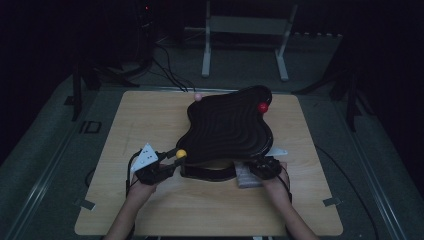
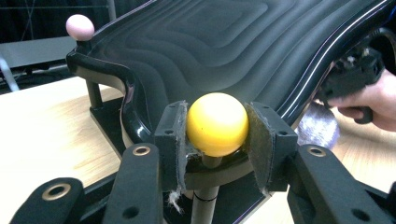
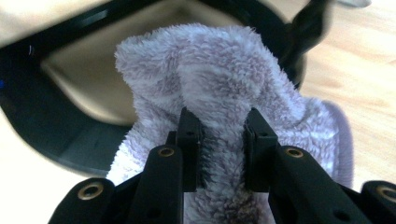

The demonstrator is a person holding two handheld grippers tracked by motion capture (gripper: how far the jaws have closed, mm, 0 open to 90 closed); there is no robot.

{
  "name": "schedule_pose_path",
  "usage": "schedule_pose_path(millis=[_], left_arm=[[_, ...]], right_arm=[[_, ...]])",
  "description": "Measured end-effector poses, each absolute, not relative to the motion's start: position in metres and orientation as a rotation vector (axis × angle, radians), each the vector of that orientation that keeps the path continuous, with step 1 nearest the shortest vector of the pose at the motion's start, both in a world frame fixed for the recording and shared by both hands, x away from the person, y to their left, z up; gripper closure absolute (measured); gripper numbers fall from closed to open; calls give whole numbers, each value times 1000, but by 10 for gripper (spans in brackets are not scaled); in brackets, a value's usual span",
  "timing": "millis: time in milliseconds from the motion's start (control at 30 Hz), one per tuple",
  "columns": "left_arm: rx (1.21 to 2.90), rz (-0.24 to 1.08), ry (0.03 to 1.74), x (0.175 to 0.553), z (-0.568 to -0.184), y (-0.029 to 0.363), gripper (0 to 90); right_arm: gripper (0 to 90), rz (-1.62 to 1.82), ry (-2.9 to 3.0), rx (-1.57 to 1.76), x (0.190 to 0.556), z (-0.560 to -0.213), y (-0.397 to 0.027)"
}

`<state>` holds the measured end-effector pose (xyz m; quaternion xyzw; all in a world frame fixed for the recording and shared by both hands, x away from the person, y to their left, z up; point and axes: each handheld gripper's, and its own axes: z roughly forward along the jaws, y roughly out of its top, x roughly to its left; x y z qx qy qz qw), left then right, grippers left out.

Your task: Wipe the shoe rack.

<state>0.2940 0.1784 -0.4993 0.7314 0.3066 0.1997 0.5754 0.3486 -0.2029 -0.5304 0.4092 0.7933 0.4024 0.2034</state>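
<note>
yellow ball [image 2: 217,123]: at the near-left corner of the black wavy tray [image 1: 227,127], clamped between the left gripper [image 2: 217,135] pads | lilac fleece cloth [image 3: 233,98]: bunched at the tray's near edge on the wooden table [image 1: 150,115]; right gripper [image 3: 223,140] pinching a fold

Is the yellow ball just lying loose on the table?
No. The yellow ball sits on a short post at the black tray's edge, squeezed between the left tongs.

The high view is looking forward and down over the whole table [image 1: 150,210] from afar. Each gripper view is peering close along its jaws, both sharing the black tray [image 1: 227,127] with it.
</note>
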Motion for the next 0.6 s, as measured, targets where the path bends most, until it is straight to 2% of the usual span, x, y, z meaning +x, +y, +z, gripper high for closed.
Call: schedule_pose_path(millis=[200, 600], left_arm=[[1710, 464, 720, 294, -500, 179, 600], [1710, 450, 717, 291, -500, 178, 601]], right_arm=[[726, 1110, 2222, 1185, 365, -536, -206], [743, 1075, 2247, 1133, 338, -540, -195]])
